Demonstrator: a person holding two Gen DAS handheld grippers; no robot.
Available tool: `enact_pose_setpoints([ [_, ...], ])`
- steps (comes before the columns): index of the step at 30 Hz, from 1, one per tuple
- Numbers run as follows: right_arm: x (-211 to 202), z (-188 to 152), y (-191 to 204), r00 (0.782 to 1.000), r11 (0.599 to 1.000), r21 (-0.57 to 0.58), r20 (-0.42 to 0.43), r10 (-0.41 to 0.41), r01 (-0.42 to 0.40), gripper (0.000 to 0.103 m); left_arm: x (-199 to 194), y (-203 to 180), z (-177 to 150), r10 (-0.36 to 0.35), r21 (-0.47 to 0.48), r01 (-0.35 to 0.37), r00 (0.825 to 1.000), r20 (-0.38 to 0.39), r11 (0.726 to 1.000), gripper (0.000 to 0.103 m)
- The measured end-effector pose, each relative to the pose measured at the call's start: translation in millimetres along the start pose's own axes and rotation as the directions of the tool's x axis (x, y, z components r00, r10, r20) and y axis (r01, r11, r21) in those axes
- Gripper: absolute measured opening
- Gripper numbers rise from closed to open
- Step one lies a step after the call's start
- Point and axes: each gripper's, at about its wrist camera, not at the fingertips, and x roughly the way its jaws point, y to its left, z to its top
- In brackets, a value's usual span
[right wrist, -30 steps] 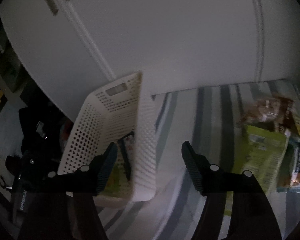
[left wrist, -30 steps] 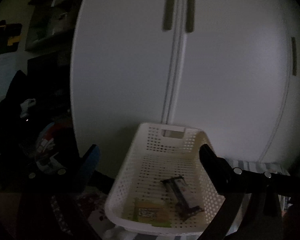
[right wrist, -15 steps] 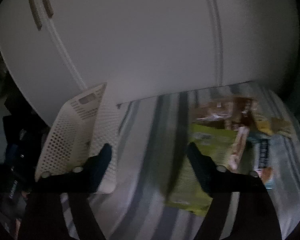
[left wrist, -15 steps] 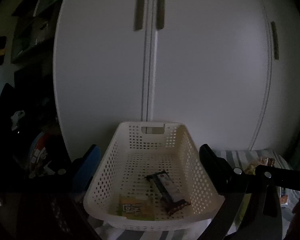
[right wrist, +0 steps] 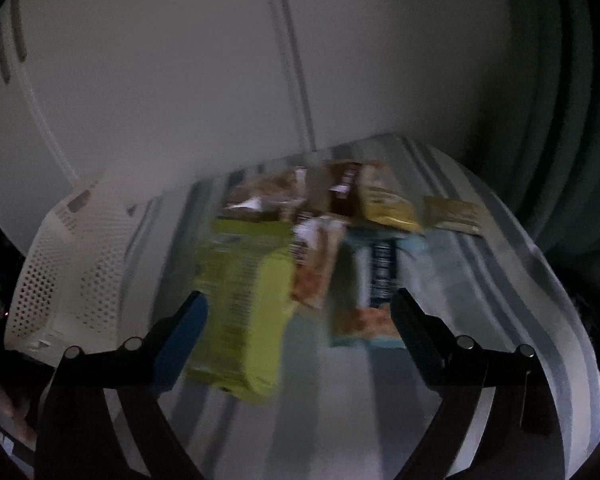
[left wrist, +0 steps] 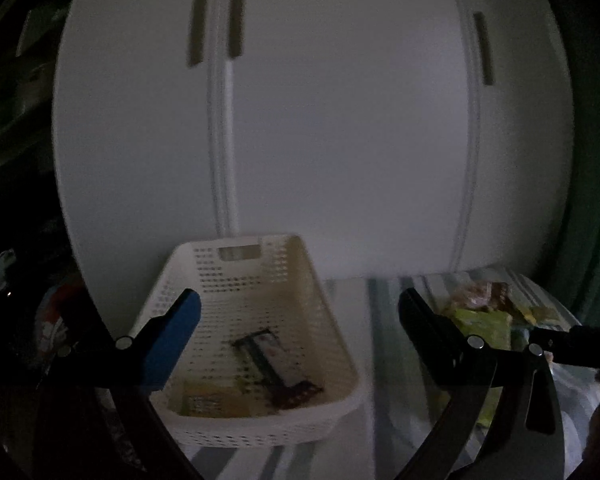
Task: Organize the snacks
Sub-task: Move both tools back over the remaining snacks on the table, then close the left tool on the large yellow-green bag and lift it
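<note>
Dimly, right claw (right wrist: 298, 320) open over green packet (right wrist: 242, 300); label seemingly unreadable.

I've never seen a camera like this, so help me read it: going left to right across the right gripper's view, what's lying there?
White basket → big green packet → blue-and-white packet → small tan sachet, all on a striped cloth.

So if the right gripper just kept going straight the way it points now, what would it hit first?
Most likely the green snack bag, lying between the open right gripper fingers on the striped cloth; blur leaves depth unsure.
</note>
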Motion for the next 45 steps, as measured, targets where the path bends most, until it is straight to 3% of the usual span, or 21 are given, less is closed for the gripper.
enact_pose_setpoints([
  [7, -6, -10, -37, 0.998, 0.998, 0.028, 0.008, -0.055, 0.055, 0.092, -2, -31, -7, -0.104, 0.071, 0.106, 0.994, -0.019, 0.992, 0.100],
  [13, -4, -18, -61, 0.999, 0.996, 0.076, -0.007, -0.051, 0.051, 0.092, -3, -62, -10, -0.230, 0.126, 0.238, 0.971, -0.072, 0.963, 0.100],
  [18, -5, -22, -75, 0.998, 0.994, 0.094, -0.007, -0.056, 0.057, 0.092, 7, -81, -12, -0.335, 0.079, 0.352, 0.926, -0.174, 0.933, 0.100],
  [24, -4, -24, -86, 0.998, 0.991, 0.119, -0.015, -0.053, 0.055, 0.092, 21, -107, -17, -0.386, 0.090, 0.422, 0.883, -0.269, 0.902, 0.100],
  [28, -3, -25, -93, 0.998, 0.990, 0.128, -0.016, -0.058, 0.060, 0.092, 42, -126, -23, -0.425, 0.065, 0.476, 0.832, -0.357, 0.877, 0.100],
  [36, -2, -29, -107, 0.999, 0.986, 0.155, -0.021, -0.050, 0.053, 0.092, 82, -150, -42, -0.388, 0.054, 0.462, 0.798, -0.461, 0.885, 0.100],
  [42, 0, -30, -110, 0.999, 0.986, 0.163, -0.028, -0.036, 0.040, 0.092, 113, -154, -55, -0.385, -0.009, 0.451, 0.749, -0.539, 0.892, 0.100],
  [45, 2, -31, -110, 0.999, 0.986, 0.163, -0.033, -0.028, 0.033, 0.092, 125, -155, -58, -0.365, -0.015, 0.434, 0.738, -0.568, 0.901, 0.100],
])
